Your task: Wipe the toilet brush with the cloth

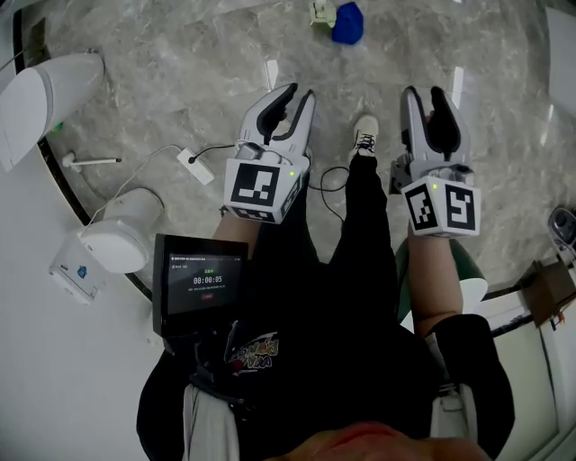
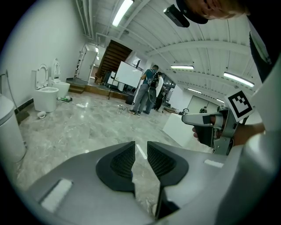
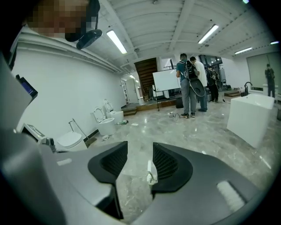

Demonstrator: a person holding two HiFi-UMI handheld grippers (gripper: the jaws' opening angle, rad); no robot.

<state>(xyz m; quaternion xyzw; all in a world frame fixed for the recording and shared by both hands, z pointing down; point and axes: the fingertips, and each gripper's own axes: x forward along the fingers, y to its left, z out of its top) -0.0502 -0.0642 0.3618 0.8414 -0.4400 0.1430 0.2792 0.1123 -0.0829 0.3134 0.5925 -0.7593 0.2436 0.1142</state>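
Brush: lies on floor, long axis running away from person | cloth: blue, just beside | left gripper: jaws apart, empty | right gripper: jaws apart, empty

Bright ceiling strip lights glare off the glossy floor; the 2 gripper views bulge (dark vignetted corners).

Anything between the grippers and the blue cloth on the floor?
Nothing visible. Bare floor runs from the left gripper and right gripper to the cloth; both are open and empty. The shoe lies off that path.
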